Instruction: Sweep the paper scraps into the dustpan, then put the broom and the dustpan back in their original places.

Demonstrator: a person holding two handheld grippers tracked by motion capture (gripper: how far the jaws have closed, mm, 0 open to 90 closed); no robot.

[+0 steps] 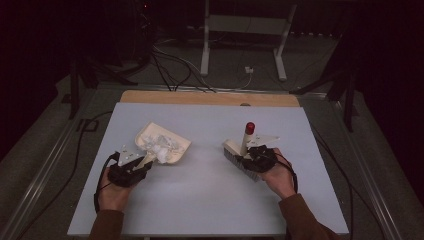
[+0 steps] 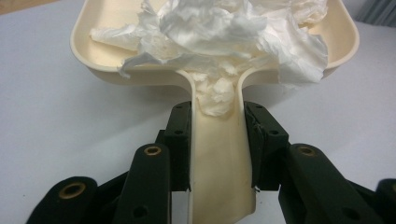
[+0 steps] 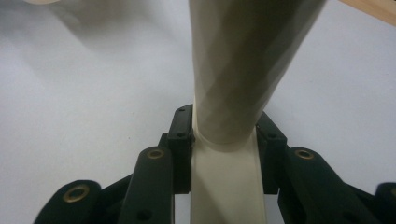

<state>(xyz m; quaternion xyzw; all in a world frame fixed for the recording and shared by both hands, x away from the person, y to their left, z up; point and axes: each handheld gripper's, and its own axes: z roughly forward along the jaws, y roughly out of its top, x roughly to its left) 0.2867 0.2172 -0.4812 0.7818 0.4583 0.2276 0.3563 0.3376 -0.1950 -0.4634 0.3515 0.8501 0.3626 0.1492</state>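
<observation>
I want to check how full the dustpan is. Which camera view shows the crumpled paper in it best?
The left gripper view: the crumpled white paper is close and sharp, heaped across the dustpan and spilling onto its handle. The high view shows it as a small white pile. The right gripper view looks along the brush handle instead.

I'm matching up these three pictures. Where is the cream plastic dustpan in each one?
High view: cream plastic dustpan left of centre, holding crumpled white tissue.
Left gripper view: dustpan at centre, handle clamped between the fingers.
Right gripper view: I can't identify it.
Shared landmark: the pale blue table.
</observation>
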